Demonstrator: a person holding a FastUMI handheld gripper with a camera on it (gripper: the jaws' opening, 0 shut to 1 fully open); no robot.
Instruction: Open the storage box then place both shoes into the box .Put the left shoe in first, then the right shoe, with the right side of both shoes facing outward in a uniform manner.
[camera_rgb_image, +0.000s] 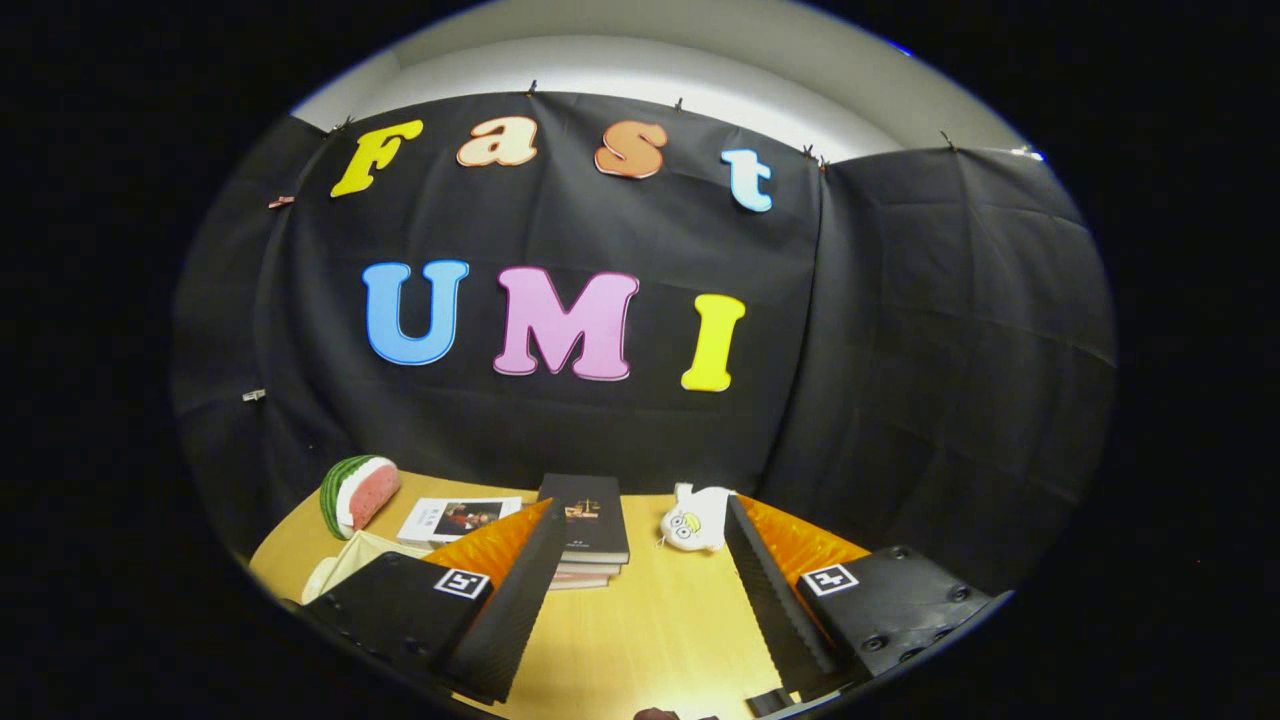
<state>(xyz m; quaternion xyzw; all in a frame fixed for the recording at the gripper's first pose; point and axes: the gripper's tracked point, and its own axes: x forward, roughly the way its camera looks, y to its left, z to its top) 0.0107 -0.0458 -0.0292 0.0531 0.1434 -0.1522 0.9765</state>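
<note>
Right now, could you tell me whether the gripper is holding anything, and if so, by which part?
Nothing is held. The gripper is open, its fingers spread wide over bare table, with a stack of books and a small plush toy beyond them.

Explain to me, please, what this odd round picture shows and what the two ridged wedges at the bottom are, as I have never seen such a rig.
The picture comes from a fisheye camera riding on a handheld gripper and looking forward along it. The two ridged wedges are its fingers; they stand wide apart and hold nothing. Under them is a wooden table. Just ahead of the fingers lies a stack of books. Beyond the fingers, to one side, are a magazine and a watermelon slice toy; to the other is a small white plush toy. The black cloth behind is the booth wall.
</note>
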